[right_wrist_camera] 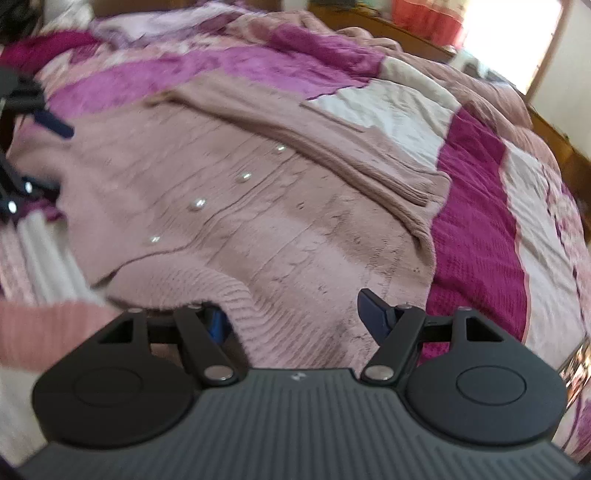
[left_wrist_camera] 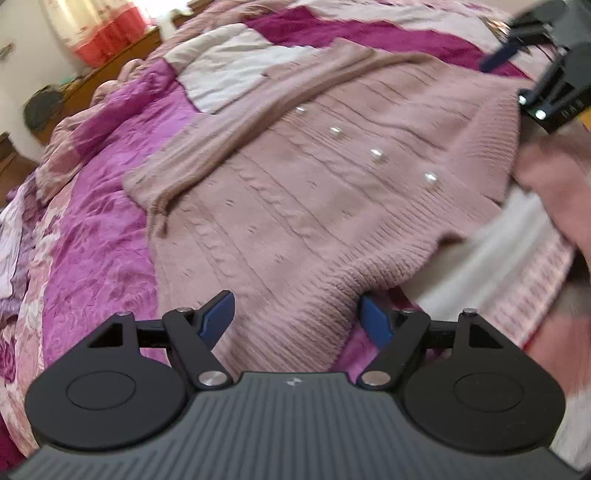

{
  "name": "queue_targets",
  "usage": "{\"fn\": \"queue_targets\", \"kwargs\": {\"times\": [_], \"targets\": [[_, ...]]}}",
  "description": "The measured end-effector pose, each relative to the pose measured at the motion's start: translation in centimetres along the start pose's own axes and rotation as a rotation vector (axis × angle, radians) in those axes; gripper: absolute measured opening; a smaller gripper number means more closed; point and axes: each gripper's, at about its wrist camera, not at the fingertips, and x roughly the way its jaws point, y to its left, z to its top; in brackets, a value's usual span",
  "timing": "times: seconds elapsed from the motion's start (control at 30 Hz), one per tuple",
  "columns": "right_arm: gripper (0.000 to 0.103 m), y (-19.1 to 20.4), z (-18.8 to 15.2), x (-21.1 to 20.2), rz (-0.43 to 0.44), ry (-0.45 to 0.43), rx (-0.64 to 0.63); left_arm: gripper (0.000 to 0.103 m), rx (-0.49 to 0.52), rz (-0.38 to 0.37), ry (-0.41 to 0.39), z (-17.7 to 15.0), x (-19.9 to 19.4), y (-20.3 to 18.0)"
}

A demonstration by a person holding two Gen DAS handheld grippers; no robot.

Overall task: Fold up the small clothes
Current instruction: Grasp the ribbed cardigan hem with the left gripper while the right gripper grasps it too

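A pink cable-knit cardigan (left_wrist_camera: 295, 206) with pearl buttons (left_wrist_camera: 376, 154) lies spread on the bed, one sleeve (left_wrist_camera: 240, 140) folded across its chest. My left gripper (left_wrist_camera: 297, 319) is open, its blue fingertips either side of the ribbed hem. In the right wrist view the cardigan (right_wrist_camera: 280, 229) fills the middle. My right gripper (right_wrist_camera: 293, 319) is open over the hem, and its left fingertip is partly hidden by a raised fold of ribbing (right_wrist_camera: 240, 306). Each gripper also shows in the other's view, the right one in the left wrist view (left_wrist_camera: 546, 62) and the left one in the right wrist view (right_wrist_camera: 26, 147).
The bed is covered by a quilt (left_wrist_camera: 96, 236) of magenta, pink and white patches. A wooden headboard (right_wrist_camera: 402, 33) and a bright window (right_wrist_camera: 513, 33) are at the far side. A striped pink and white cloth (left_wrist_camera: 517, 280) lies beside the hem. My pink sleeve (right_wrist_camera: 44, 332) is at lower left.
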Motion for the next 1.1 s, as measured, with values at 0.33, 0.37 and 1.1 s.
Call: {"fn": "queue_targets", "kwargs": {"times": [0.33,0.37,1.1], "targets": [[0.071,0.6,-0.9,0.0,0.042,0.029,-0.032,0.080,0.089,0.029,0.034,-0.1,0.9,-0.1],[0.071,0.7,-1.0,0.0,0.040,0.028,-0.044,0.080,0.086,0.028,0.038,-0.1,1.1,0.0],[0.022,1.0,-0.6,0.6,0.033,-0.061,-0.063,0.020,-0.060,0.092,0.002,0.9,3.3,-0.2]]}}
